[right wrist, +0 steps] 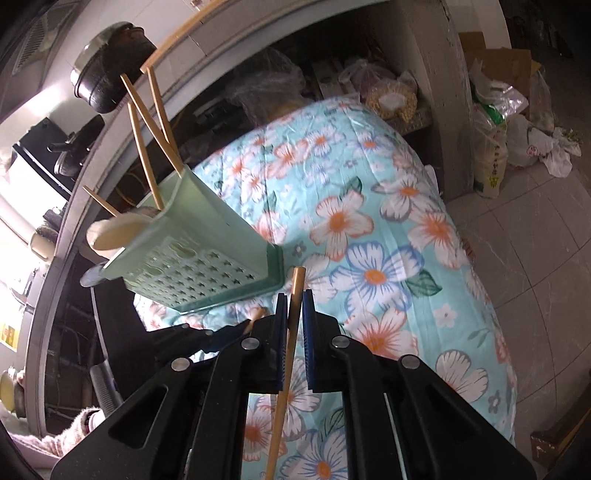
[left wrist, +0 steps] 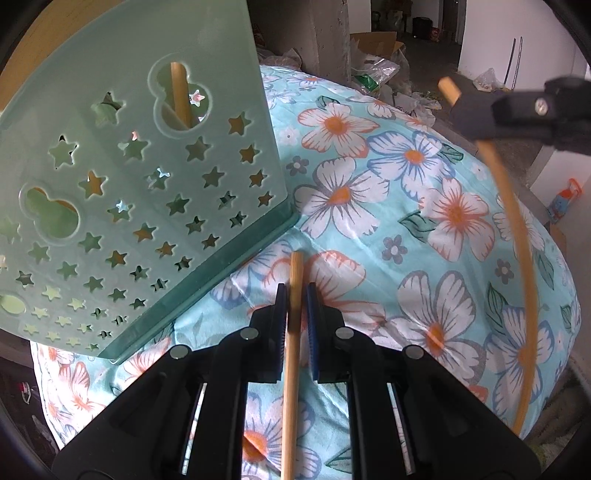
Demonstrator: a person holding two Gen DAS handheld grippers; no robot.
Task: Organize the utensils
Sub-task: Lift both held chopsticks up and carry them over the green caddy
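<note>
A green plastic utensil holder [left wrist: 122, 206] with star cut-outs stands on the floral cloth; it also shows in the right wrist view [right wrist: 207, 258], with several bamboo chopsticks [right wrist: 146, 162] and a pale spoon [right wrist: 118, 230] sticking out of it. My left gripper [left wrist: 295, 306] is shut on a bamboo chopstick [left wrist: 293, 354], just right of the holder's base. My right gripper [right wrist: 294, 314] is shut on another bamboo chopstick [right wrist: 290, 347]; in the left wrist view it [left wrist: 476, 110] sits upper right with its chopstick [left wrist: 521, 258] hanging down.
The floral cloth [left wrist: 406, 229] covers a rounded table. Behind it are a concrete pillar [left wrist: 314, 33], plastic bags and a cardboard box [right wrist: 498, 74]. Pots [right wrist: 107, 77] stand on a counter at left. Tiled floor [right wrist: 535, 258] lies at right.
</note>
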